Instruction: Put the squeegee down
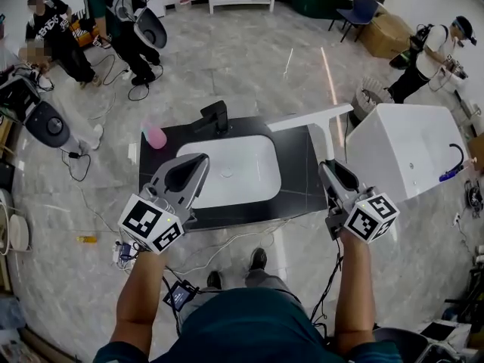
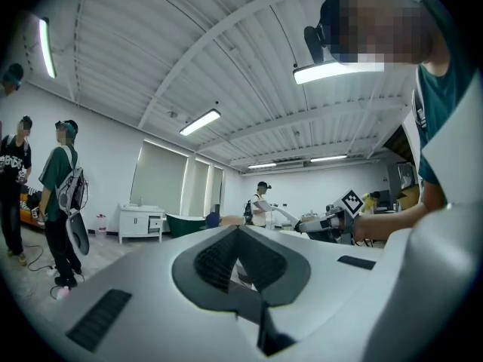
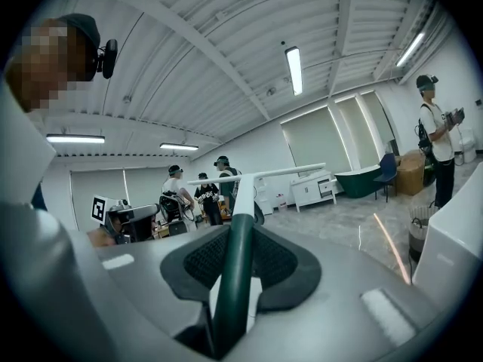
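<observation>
The squeegee (image 1: 327, 138) has a dark green handle (image 3: 232, 277), a white neck and a long white blade (image 1: 310, 118). My right gripper (image 1: 327, 166) is shut on the green handle, and the blade stands out ahead of it over the right end of the black countertop (image 1: 299, 180). In the right gripper view the handle runs up between the pads (image 3: 275, 259) to the blade (image 3: 256, 176). My left gripper (image 1: 200, 159) hovers over the white basin (image 1: 227, 174), shut with nothing in it (image 2: 238, 229). The left gripper view also catches the right gripper (image 2: 311, 224) with the squeegee (image 2: 283, 216).
A black faucet (image 1: 215, 116) stands behind the basin, with a pink bottle (image 1: 154, 135) at the counter's left corner. A white bathtub (image 1: 401, 150) sits close on the right. Several people (image 1: 125, 21) stand around the room, and cables (image 1: 227, 244) trail on the floor by my feet.
</observation>
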`<state>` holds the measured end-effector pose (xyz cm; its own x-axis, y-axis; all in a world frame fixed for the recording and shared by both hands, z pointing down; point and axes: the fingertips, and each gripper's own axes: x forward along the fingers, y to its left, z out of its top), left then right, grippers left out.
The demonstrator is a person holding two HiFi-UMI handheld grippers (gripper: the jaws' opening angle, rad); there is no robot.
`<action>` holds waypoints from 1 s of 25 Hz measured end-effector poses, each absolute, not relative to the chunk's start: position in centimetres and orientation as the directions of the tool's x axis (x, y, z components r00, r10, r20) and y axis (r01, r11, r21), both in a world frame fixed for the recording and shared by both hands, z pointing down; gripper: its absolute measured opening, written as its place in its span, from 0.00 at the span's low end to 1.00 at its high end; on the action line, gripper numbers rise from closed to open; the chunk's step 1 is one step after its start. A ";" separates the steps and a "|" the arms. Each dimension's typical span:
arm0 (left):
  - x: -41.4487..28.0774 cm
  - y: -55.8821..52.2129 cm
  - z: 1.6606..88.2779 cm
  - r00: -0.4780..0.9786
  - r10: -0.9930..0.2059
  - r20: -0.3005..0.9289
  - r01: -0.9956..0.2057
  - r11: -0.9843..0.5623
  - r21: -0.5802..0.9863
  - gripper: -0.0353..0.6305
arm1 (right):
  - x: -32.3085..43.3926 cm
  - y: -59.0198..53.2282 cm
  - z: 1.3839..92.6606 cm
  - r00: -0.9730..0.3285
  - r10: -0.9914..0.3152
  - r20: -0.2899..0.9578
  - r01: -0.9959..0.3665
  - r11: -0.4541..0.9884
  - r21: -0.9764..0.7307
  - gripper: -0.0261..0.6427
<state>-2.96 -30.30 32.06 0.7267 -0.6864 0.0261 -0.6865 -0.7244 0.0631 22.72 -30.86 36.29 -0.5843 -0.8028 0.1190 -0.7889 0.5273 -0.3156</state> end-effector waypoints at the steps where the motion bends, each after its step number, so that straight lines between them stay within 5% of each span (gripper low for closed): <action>1: -2.8 -30.7 32.4 0.721 -0.693 0.033 -0.693 -0.718 0.066 0.06 | 23.0 -31.5 36.8 -0.588 -0.799 0.125 -0.786 0.528 -0.321 0.19; 25: 0.7 -37.7 43.6 0.639 -0.741 0.203 -0.769 -0.621 0.153 0.06 | 28.3 -43.1 57.9 -0.603 -0.731 0.319 -0.767 0.421 -0.484 0.19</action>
